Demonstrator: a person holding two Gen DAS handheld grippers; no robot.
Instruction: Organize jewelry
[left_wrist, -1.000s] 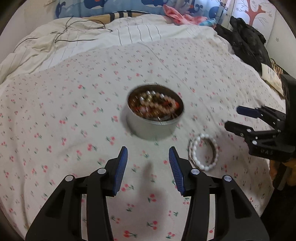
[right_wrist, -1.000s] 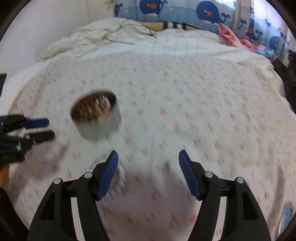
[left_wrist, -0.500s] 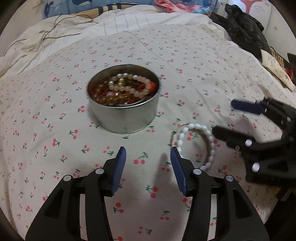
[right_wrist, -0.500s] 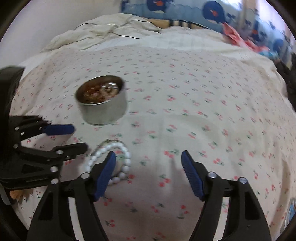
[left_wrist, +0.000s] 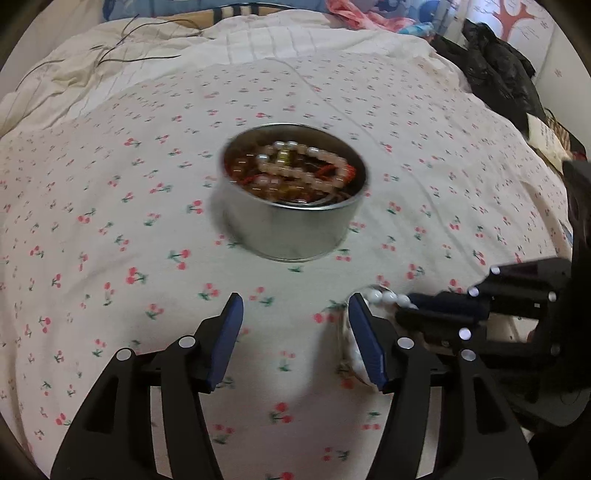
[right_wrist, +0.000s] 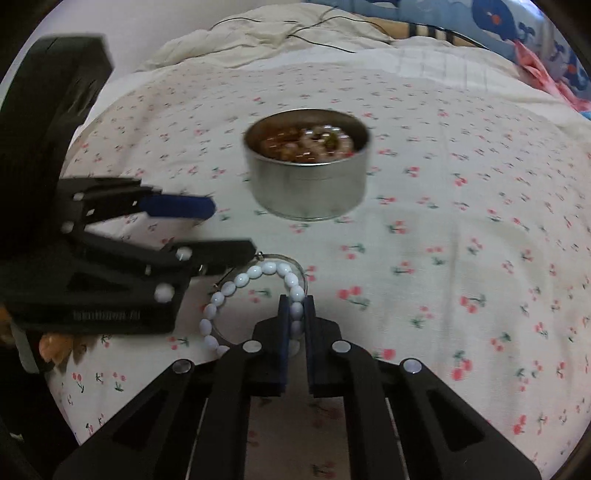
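A: Left wrist view first. Where do the left tongs (left_wrist: 295, 317) stand?

B: Spread wide with nothing between the blue pads, hovering over the cherry-print bedspread (left_wrist: 110, 221). The round tin (left_wrist: 291, 225) sits straight ahead of them, well apart, its top uncovered so more can drop in. It already holds a tangle of pinkish and amber beads (left_wrist: 295, 173).

A: And the loose piece?

B: The white bead bracelet (left_wrist: 384, 295) lies just beyond the right-hand pad of the left tongs, mostly hidden behind it. The right tongs (left_wrist: 410, 312) reach in from the right side and sit on it.

A: Now the right wrist view.

B: Here the right tongs (right_wrist: 295, 317) are clenched on the bracelet (right_wrist: 255, 273), pinching a couple of beads on the near right of the loop, while the rest of the loop curls away ahead and to the left. I can't tell whether it has left the bedspread (right_wrist: 461, 240). The left tongs (right_wrist: 221, 229) come in from the left, released, lower finger just beside the far end of the loop (probably standing by to steady it). The tin (right_wrist: 308, 184) is straight ahead, so the lift should be short.

A: Any writing?

B: Raised lettering on the body of the left tongs, too blurred to read. The tin's wall is bare metal.
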